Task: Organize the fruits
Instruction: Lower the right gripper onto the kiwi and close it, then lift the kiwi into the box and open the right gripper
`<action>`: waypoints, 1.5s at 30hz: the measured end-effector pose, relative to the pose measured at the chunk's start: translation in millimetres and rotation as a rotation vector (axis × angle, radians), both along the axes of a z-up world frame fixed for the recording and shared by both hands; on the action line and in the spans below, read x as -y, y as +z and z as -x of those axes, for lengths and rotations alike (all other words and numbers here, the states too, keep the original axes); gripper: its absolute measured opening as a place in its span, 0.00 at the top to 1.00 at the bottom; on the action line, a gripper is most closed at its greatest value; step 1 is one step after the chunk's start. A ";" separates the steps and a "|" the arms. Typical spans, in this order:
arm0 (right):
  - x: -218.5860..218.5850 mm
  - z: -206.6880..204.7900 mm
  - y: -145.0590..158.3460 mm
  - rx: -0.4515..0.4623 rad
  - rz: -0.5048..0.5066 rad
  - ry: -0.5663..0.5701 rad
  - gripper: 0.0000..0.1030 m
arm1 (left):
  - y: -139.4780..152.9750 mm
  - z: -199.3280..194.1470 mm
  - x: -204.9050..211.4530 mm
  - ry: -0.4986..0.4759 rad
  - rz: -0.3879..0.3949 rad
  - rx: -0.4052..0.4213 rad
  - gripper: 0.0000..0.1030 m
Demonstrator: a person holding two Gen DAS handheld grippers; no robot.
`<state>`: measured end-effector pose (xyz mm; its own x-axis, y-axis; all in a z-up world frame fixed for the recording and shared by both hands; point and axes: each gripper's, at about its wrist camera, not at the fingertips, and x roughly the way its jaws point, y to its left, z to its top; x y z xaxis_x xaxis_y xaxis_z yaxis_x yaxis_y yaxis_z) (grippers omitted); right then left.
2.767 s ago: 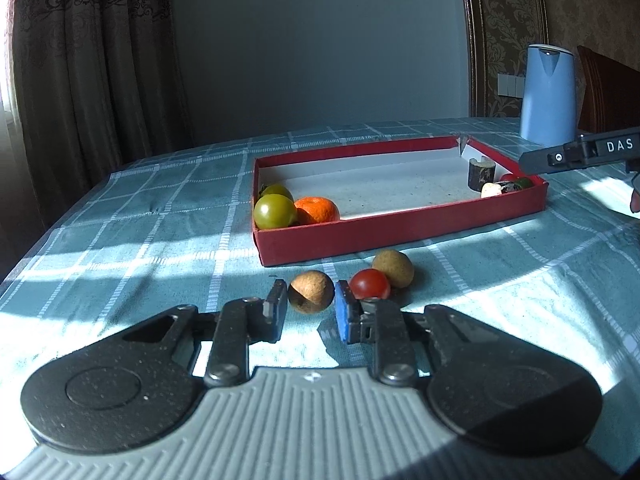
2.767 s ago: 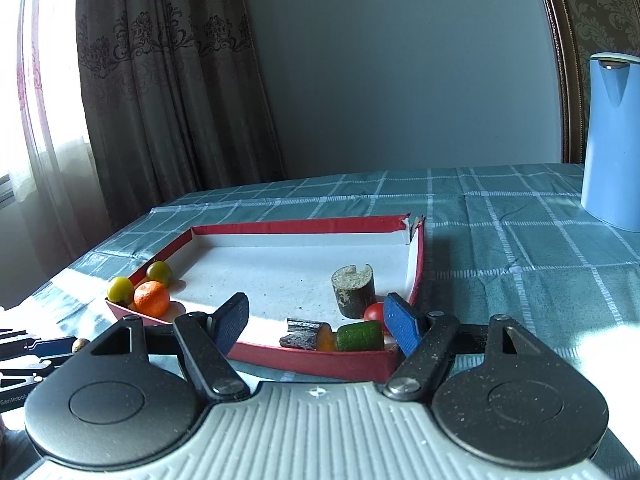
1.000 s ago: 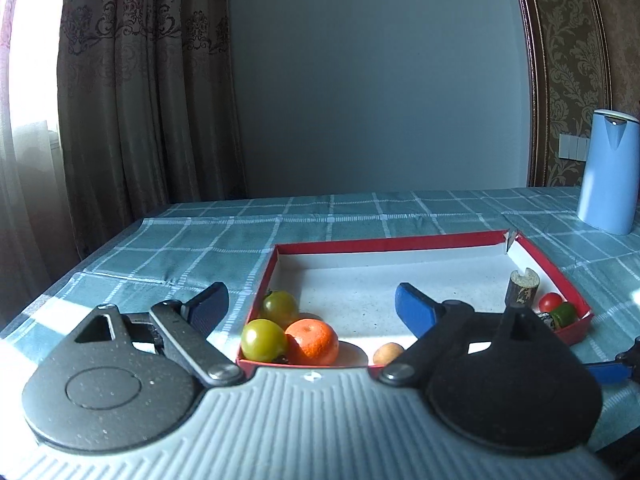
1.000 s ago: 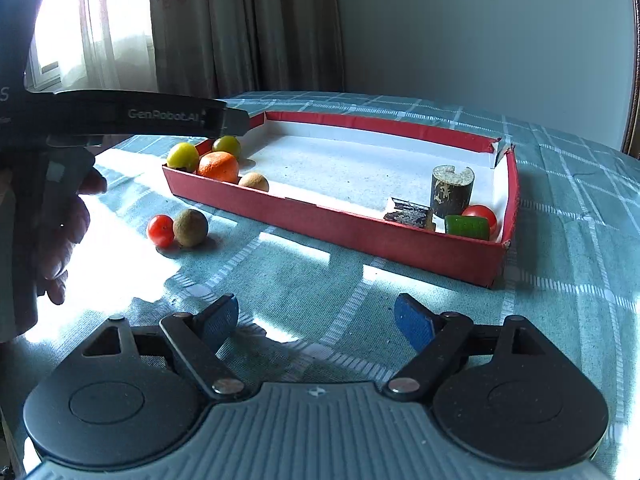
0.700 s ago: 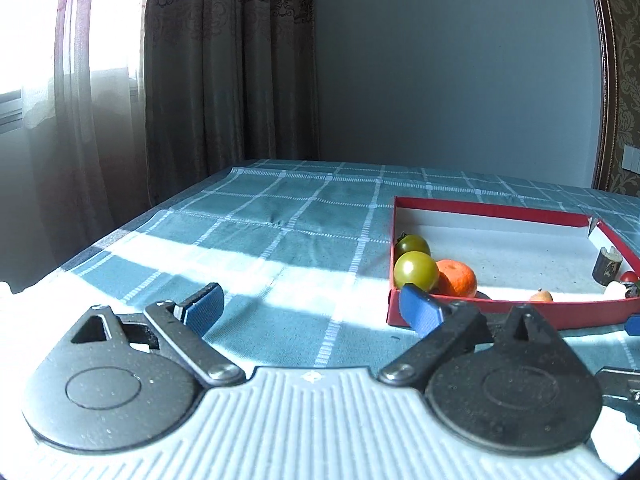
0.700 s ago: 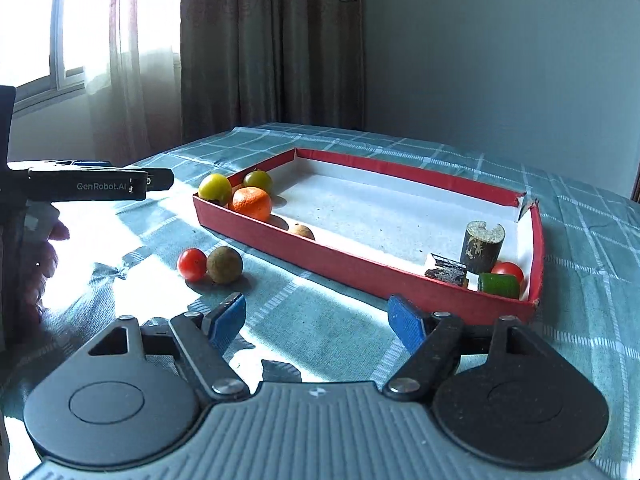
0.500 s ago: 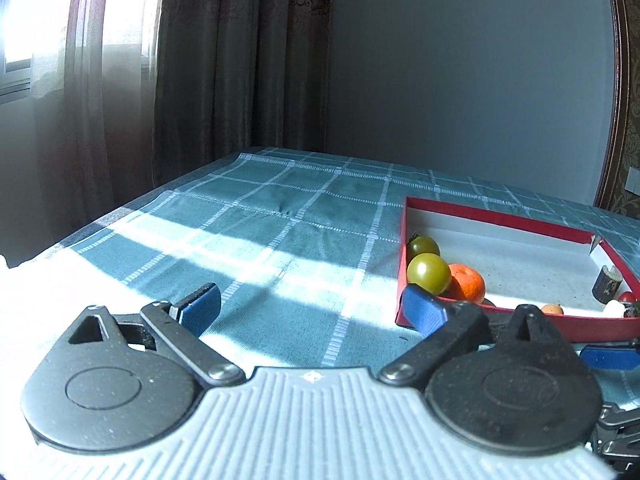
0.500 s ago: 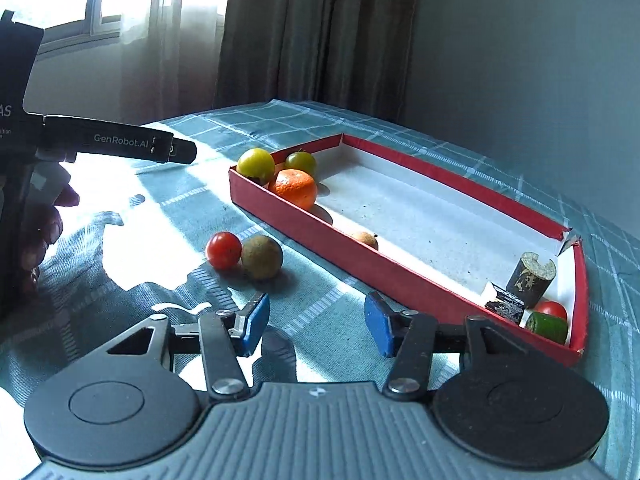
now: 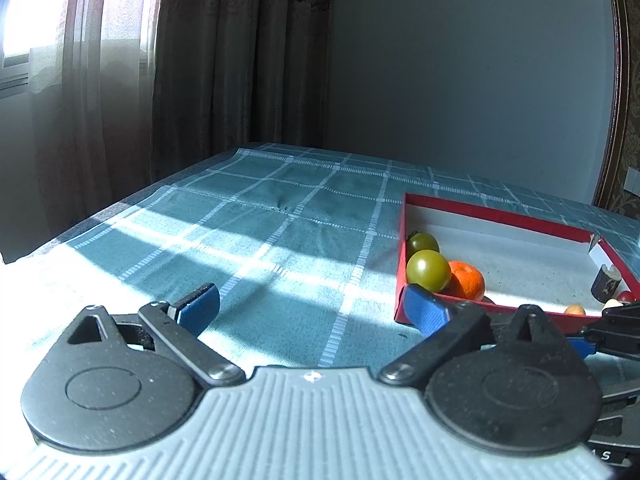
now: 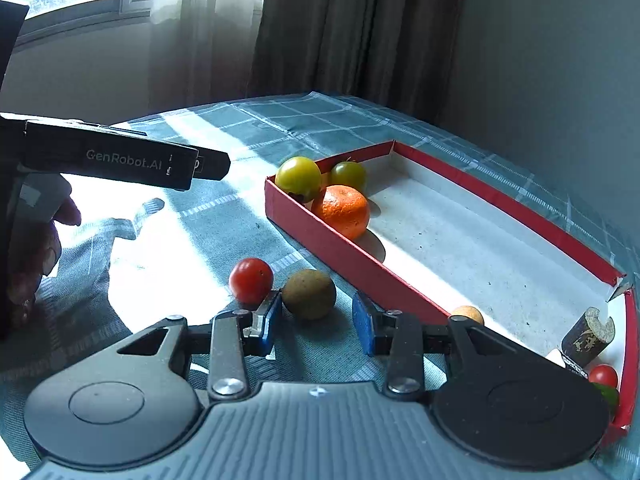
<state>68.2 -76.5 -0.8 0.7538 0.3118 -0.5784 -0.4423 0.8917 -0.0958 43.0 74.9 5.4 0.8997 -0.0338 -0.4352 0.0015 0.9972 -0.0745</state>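
A red tray [image 10: 344, 258] lies on the checked cloth. In its near corner sit two green tomatoes [image 10: 299, 178] and an orange [image 10: 342, 210]; a small tan fruit [image 10: 467, 315] lies by its near wall. A red tomato [image 10: 251, 280] and a brown round fruit [image 10: 309, 293] lie on the cloth outside the tray. My right gripper [image 10: 318, 322] is open, its pads on either side of the brown fruit and just in front of it. My left gripper [image 9: 316, 310] is open and empty over the cloth, left of the tray [image 9: 496, 212]; the green tomatoes [image 9: 428, 270] and orange [image 9: 466, 280] show there too.
A wood stub [image 10: 588, 336], a red tomato [image 10: 603, 375] and a green piece [image 10: 608, 396] sit in the tray's far end. The left gripper's body [image 10: 116, 160] and the hand that holds it stand at the left of the right wrist view. Curtains hang behind the table.
My right gripper has moved forward and down to the brown fruit and its jaws have narrowed. My left gripper has swung left, away from the tray, after it dropped the small tan fruit there.
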 end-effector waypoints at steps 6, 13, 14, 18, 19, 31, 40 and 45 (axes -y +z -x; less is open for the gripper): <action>-1.6 -7.0 -0.6 -0.021 -0.035 0.015 0.71 | -0.7 -1.2 0.0 0.001 -0.002 -0.007 0.04; 4.3 -2.7 1.6 -0.026 -0.083 -0.011 0.71 | -1.0 -1.1 0.0 0.008 -0.005 -0.010 0.04; 6.1 -0.6 3.2 -0.024 -0.090 -0.012 0.71 | -0.9 -0.8 0.1 0.010 -0.007 -0.009 0.04; 16.3 11.6 11.9 0.008 -0.119 -0.028 0.71 | -1.3 -0.8 1.1 0.016 -0.014 -0.011 0.03; 19.7 14.6 13.9 0.013 -0.126 -0.032 0.71 | -1.4 -1.0 1.2 0.017 -0.015 -0.013 0.03; 58.4 42.5 6.8 0.026 -0.163 -0.102 0.71 | -3.1 -5.1 2.1 0.044 -0.035 -0.043 0.00; 96.2 60.7 18.1 0.085 -0.200 -0.167 0.71 | -4.1 -7.6 4.0 0.055 -0.056 -0.059 0.00; 121.1 63.7 27.3 0.123 -0.216 -0.227 0.71 | -4.1 -7.8 4.0 0.056 -0.058 -0.061 0.00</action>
